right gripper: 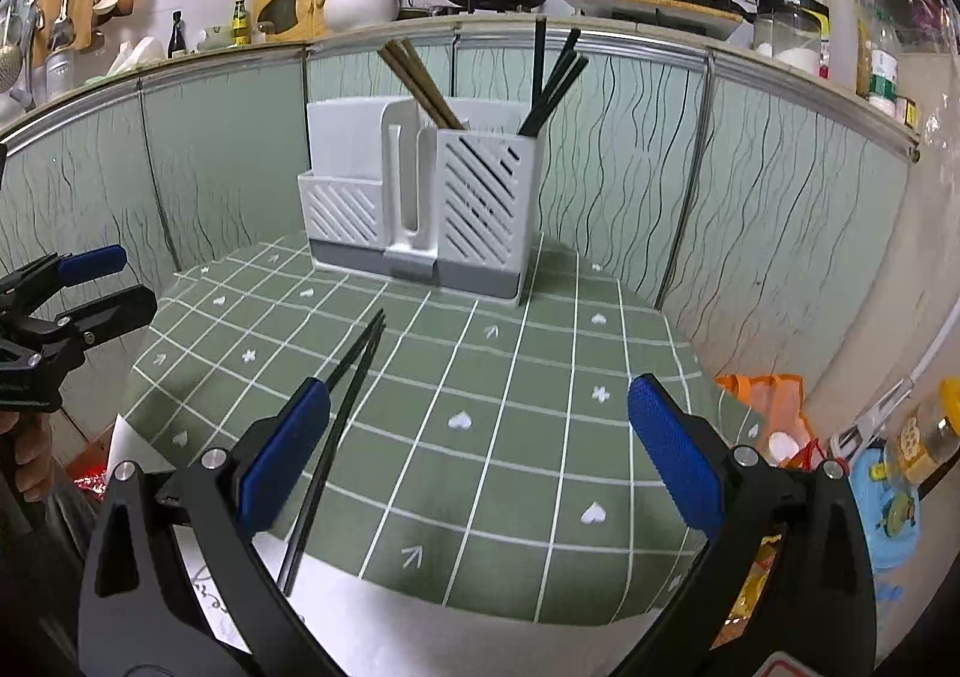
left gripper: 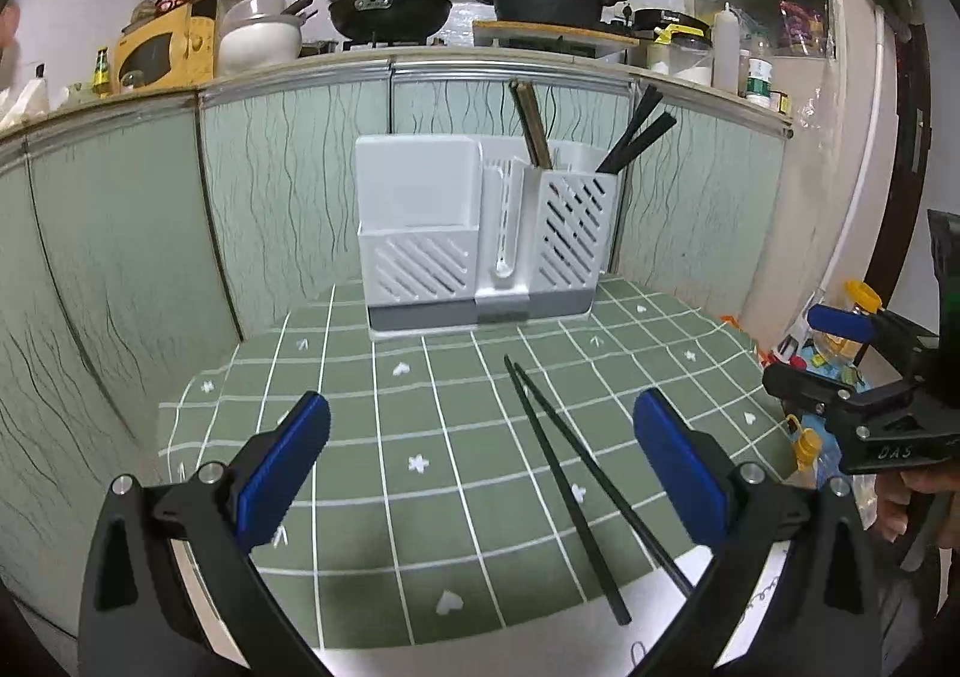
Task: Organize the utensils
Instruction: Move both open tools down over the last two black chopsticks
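- The pair of long thin black chopsticks (left gripper: 564, 485) lies flat on the green cloth with white grid lines (left gripper: 420, 407). This pair is not put away yet, so I think it is the job that is left.
- The left gripper (left gripper: 480, 473) is the nearest thing in its own view. Its two blue pads are wide apart and hold nothing.
- In that view the black chopsticks lie on the cloth between the two pads, closer to the right pad (left gripper: 678, 473). The thick ends point back toward the gripper and the thin tips point to the holder. Nothing touches them.
- The right gripper (right gripper: 480, 455) is also wide apart and holds nothing. In its view the same chopsticks (right gripper: 336, 425) lie off to the left side, and its left pad (right gripper: 282, 455) hides a part of them. I cannot tell if that pad touches them.
- Each gripper shows at the edge of the other's view, so the two are side by side, near the front of the cloth.
- Farther back stands the white plastic utensil holder with slanted slots and a grey base (left gripper: 480, 233), against the pale green wall.
- In the holder's tall cup, brown wooden chopsticks (left gripper: 531, 125) already stand on the left side, and more black chopsticks (left gripper: 636, 137) stand on the right side. So some of the sorting looks done.
- The low part of the holder on the left looks empty from here.
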Motion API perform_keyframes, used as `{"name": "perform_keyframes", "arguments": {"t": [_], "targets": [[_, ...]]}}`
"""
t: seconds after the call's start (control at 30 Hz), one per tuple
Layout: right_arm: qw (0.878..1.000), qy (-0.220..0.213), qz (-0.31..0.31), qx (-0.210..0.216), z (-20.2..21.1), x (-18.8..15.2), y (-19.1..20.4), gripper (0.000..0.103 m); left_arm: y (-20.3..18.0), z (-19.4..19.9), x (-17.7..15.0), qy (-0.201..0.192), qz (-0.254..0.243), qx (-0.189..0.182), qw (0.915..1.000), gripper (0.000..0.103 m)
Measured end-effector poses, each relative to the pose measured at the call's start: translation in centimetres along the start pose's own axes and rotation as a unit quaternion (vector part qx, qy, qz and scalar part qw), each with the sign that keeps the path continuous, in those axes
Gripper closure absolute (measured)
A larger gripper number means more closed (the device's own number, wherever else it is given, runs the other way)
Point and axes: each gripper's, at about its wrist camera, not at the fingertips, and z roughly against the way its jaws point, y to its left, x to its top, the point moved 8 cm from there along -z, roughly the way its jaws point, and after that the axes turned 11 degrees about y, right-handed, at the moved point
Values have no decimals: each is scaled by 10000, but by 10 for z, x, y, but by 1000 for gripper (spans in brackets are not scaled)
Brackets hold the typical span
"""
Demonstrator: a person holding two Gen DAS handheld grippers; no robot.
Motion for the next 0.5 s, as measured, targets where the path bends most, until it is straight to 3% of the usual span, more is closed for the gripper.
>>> {"name": "perform_keyframes", "arguments": {"t": [0.5], "targets": [[9998, 70, -88, 132, -16, -41, 13, 8, 2, -9, -51, 82, -31, -64, 9999, 5]]}}
